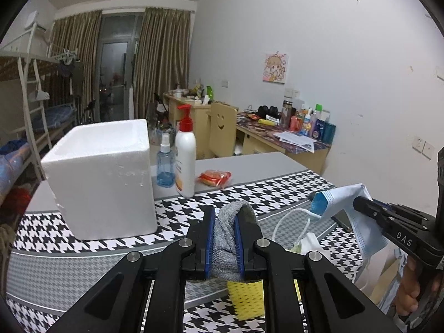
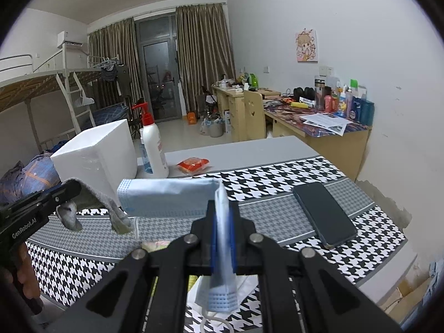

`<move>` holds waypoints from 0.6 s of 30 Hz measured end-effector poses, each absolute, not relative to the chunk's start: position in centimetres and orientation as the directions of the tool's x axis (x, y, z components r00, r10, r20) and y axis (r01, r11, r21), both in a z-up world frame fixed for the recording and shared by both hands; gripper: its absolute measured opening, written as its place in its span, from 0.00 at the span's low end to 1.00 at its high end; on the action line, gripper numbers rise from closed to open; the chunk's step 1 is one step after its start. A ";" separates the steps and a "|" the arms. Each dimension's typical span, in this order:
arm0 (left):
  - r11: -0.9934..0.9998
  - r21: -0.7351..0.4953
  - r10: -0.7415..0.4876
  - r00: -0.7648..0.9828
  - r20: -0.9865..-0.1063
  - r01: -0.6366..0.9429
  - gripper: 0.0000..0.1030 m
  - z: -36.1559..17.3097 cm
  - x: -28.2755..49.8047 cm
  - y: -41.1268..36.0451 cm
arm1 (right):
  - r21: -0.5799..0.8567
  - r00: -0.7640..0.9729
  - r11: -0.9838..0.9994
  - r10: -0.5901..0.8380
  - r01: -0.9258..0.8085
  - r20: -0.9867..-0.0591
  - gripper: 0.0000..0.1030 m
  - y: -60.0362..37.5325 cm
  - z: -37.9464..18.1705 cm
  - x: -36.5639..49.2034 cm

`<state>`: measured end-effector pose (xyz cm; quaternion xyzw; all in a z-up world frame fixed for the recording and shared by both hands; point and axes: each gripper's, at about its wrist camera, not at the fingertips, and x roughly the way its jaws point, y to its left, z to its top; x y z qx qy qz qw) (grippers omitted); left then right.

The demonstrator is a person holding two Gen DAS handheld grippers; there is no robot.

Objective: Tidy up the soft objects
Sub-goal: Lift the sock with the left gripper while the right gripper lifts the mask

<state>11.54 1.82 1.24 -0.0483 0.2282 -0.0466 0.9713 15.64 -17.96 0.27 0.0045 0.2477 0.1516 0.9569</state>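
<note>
Foam box [image 1: 102,177] sits far left on the houndstooth mat [image 1: 83,283], open top. Left gripper [image 1: 225,238] pinches the grey sock [image 1: 226,249]; right gripper [image 2: 222,236] clamps the blue face mask [image 2: 169,197] (straps dangling). I'd lift both clear over the rim before letting go.

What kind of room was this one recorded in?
Most likely a shared dormitory room: a bunk bed with a ladder, cluttered study desks along the wall, and curtains by a balcony door.
</note>
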 end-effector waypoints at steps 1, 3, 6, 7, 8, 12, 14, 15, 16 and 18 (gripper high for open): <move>0.992 -0.113 -0.107 0.893 -0.438 0.063 0.14 1.4 11.5 2.0 | 0.085 0.830 0.953 0.296 -0.292 -0.472 0.10 -17.9 0.3 15.6; 0.993 -0.105 -0.096 0.894 -0.438 0.055 0.14 1.5 11.6 2.1 | 0.088 0.828 0.950 0.305 -0.301 -0.470 0.10 -17.7 0.4 15.7; 0.994 -0.099 -0.085 0.894 -0.439 0.046 0.14 1.7 11.6 2.5 | 0.090 0.826 0.946 0.315 -0.310 -0.468 0.10 -17.4 0.6 15.9; 0.994 -0.097 -0.083 0.895 -0.439 0.045 0.14 1.8 11.7 2.6 | 0.090 0.825 0.945 0.318 -0.313 -0.468 0.10 -17.3 0.6 15.9; 0.995 -0.095 -0.080 0.895 -0.438 0.042 0.14 1.8 11.6 2.7 | 0.091 0.823 0.944 0.321 -0.316 -0.469 0.10 -17.1 0.6 16.1; 0.996 -0.084 -0.058 0.897 -0.437 0.024 0.14 2.0 11.8 3.2 | 0.088 0.821 0.942 0.326 -0.324 -0.469 0.10 -16.7 0.7 16.3; 0.997 -0.075 -0.046 0.897 -0.441 0.014 0.14 2.0 11.9 3.2 | 0.086 0.821 0.942 0.326 -0.325 -0.468 0.10 -16.5 0.7 16.5; 0.997 -0.076 -0.041 0.895 -0.445 0.008 0.14 2.0 11.9 3.4 | 0.089 0.819 0.940 0.332 -0.330 -0.468 0.10 -16.4 0.8 16.5; 0.997 -0.076 -0.040 0.894 -0.446 0.007 0.14 2.0 12.0 3.5 | 0.092 0.816 0.937 0.339 -0.336 -0.469 0.10 -16.2 0.8 16.6; 0.997 -0.074 -0.036 0.895 -0.444 0.004 0.14 2.1 12.0 3.6 | 0.096 0.811 0.934 0.348 -0.345 -0.470 0.10 -15.9 0.9 16.9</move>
